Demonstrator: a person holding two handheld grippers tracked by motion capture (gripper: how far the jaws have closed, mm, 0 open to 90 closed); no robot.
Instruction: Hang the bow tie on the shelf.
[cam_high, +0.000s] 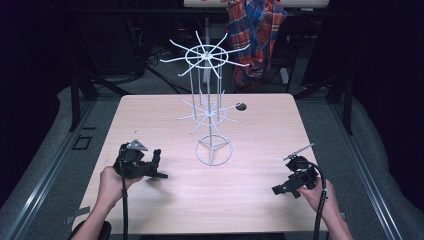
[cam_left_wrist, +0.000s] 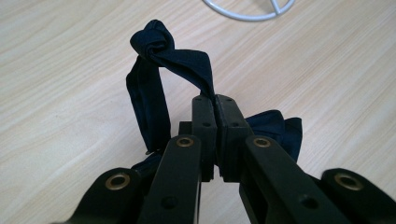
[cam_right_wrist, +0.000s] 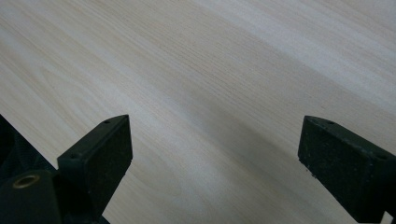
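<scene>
- Pale wooden table (cam_high: 150, 115) under dark surroundings.
- Left gripper (cam_left_wrist: 215, 105) pinching a dark blue knotted cloth (cam_left_wrist: 161, 70), looped up just above the tabletop.
- Right gripper (cam_right_wrist: 215, 144) spread wide over bare wood.
- White wire rack (cam_high: 210, 95) standing mid-table, between both.

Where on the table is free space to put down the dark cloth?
Bare wood lies between the left gripper holding the dark cloth and the right gripper, before the rack's ring base. The table is crowded only around the wire rack.
</scene>
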